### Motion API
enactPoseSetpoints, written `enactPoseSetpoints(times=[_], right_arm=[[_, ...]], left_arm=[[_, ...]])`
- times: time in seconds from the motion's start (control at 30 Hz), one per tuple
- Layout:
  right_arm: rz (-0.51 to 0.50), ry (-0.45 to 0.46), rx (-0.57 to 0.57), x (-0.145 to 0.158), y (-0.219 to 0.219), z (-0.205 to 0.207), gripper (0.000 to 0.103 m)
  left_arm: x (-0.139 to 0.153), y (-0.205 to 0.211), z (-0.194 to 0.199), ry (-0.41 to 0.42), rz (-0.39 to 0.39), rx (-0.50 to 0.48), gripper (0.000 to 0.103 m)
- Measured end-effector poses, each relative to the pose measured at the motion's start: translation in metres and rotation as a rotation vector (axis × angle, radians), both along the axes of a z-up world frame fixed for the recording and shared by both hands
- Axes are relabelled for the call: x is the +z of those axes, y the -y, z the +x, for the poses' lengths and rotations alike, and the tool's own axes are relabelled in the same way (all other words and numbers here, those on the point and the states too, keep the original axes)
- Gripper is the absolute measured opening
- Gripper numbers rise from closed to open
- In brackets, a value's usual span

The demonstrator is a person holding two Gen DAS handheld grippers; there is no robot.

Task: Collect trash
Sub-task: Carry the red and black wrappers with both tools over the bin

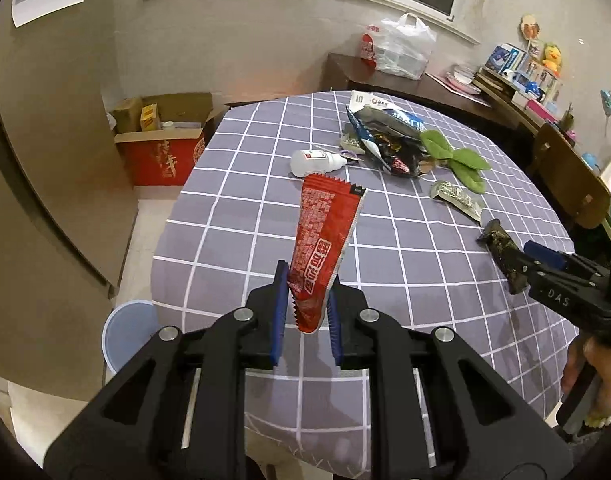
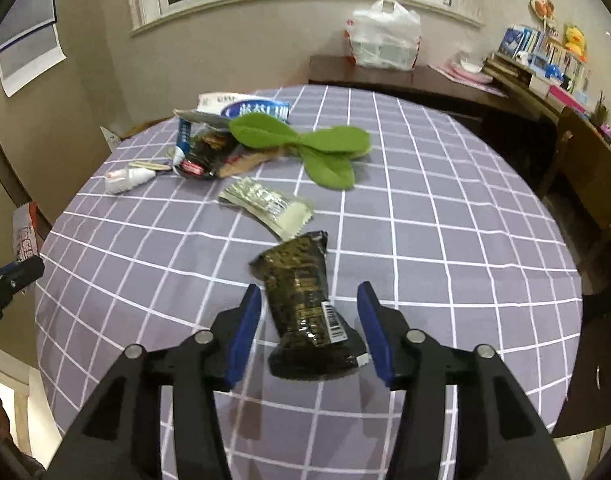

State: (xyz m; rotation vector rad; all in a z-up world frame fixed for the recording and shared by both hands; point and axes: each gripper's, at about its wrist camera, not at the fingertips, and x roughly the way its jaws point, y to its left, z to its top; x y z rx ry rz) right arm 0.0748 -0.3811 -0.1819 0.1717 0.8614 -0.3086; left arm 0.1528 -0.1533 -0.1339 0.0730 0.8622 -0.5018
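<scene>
My left gripper (image 1: 307,312) is clenched on the red wrapper (image 1: 325,248), held over the table's near edge. My right gripper (image 2: 311,328) stands released around the dark wrapper (image 2: 305,304) near that edge. Light, crinkly, slippery film: pinch its flat middle.

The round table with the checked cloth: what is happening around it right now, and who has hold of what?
A person with a gripper in each hand is clearing litter off the table. The left gripper is clamped on a red snack wrapper, holding it up over the cloth. The right gripper stands open around a dark wrapper, its pads apart from it. Farther back lie a pale wrapper, a white bottle, green felt leaves and more packets. A light blue bin stands beside the table.
</scene>
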Motion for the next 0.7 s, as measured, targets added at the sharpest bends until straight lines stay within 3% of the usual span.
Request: enactPoseSetpoints(times=[0.1,0.23,0.33,0.47,0.7], right_arm=[[0.027,-0.020,0.050,-0.007,-0.001,0.007,0.049],[-0.001,-0.016,0.093,-0.010,-0.010,0.014,0.025],[-0.013,-0.011,0.113,-0.010,-0.016,0.019,0.021],[0.052,0.023,0.164,-0.003,-0.029,0.018,0.015],[0.084,0.091,0.340,0.022,-0.108,0.029,0.015]], left_arm=[[-0.002,0.004,0.002,-0.009,0.006,0.008,0.018],[-0.002,0.003,0.003,-0.010,0.006,0.013,0.018],[-0.001,-0.004,0.005,-0.013,-0.008,0.025,0.018],[0.001,-0.023,0.006,-0.012,-0.032,0.050,0.018],[-0.003,-0.086,0.012,-0.028,-0.074,0.142,0.018]])
